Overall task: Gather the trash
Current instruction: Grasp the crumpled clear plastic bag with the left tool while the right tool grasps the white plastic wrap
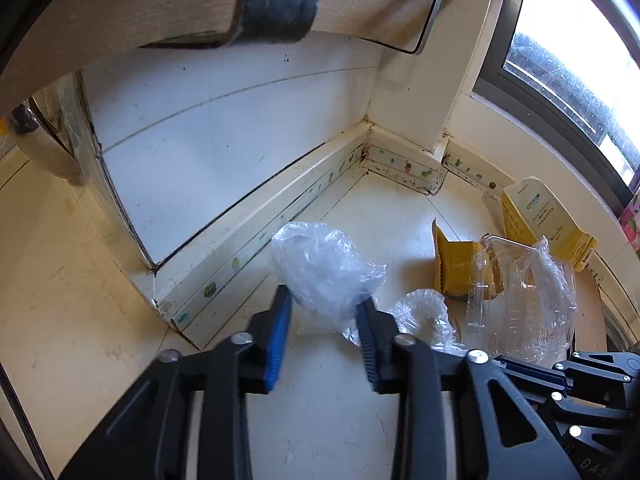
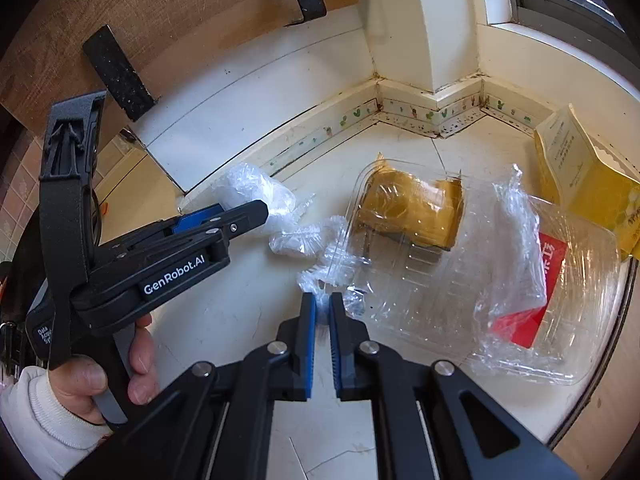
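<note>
L gripper (image 1: 326,304) has its jaws apart w/ a crumpled clear plastic bag (image 1: 324,268) sitting between the blue pads (image 1: 280,328); bag bulges past the tips, and whether the pads actually press on it I can't tell, so grip looks partial at best. R gripper (image 2: 323,308) is pinched nearly together on a twisted strip of clear film (image 2: 320,280) that runs up toward the clamshell container (image 2: 460,280). All trash sits on the pale floor (image 2: 240,320) in the corner by the skirting (image 2: 320,132): bag near the wall, clamshell w/ brown wrapper (image 2: 412,208) and red label (image 2: 532,312) inside, loose wrap (image 2: 516,240) draped over it, yellow carton (image 2: 580,176) further back by the window side. A hand (image 2: 104,376) in a white sleeve works the L tool. Step in hand, as I read it: secure both film pieces and lift. To do it well: L should close fully on the bag's bunched middle, not the puffy edge, since thin film prob slips out. R should pull slow, bc the strip seems tangled w/ the clamshell and a fast tug may drag or tip the box. Keep the tools apart so the films don't cross. Lift straight up, check nothing trails.
</note>
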`<state>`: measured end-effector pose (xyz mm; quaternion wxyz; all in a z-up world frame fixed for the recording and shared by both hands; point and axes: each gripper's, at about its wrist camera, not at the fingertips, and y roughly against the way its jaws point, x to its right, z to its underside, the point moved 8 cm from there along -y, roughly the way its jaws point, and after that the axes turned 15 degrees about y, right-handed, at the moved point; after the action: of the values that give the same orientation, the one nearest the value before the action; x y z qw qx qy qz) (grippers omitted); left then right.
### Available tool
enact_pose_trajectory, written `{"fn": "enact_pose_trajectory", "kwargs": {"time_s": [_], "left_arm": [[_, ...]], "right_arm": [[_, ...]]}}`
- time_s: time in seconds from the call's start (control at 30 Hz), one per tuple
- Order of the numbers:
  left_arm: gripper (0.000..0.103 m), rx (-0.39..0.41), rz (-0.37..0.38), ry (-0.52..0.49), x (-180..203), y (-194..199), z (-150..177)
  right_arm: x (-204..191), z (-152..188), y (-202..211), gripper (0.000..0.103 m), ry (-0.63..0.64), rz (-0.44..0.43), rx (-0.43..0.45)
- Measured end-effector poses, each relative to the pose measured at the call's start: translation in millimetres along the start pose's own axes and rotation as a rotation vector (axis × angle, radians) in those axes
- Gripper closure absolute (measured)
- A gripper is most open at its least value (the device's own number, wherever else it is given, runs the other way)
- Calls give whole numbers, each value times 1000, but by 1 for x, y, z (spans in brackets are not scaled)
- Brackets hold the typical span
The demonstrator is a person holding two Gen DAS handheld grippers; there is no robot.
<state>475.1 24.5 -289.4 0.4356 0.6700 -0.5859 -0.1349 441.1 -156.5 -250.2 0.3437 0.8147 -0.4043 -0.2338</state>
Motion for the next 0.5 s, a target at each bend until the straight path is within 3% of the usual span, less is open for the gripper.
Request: {"fn": "enact_pose_trajectory", "kwargs": {"time_s": [0.03, 0.27, 0.5], "left_arm": [[96, 0, -2, -5, 0, 1, 0], [100, -3, 19, -94, 8, 21, 12], [100, -4, 38, -127, 12, 67, 33]], "right_arm": [[0, 0, 0, 97, -1, -2, 1], [-2, 2, 8, 97, -8, -2, 10], [-10, 5, 33, 97, -8, 6, 34]]}}
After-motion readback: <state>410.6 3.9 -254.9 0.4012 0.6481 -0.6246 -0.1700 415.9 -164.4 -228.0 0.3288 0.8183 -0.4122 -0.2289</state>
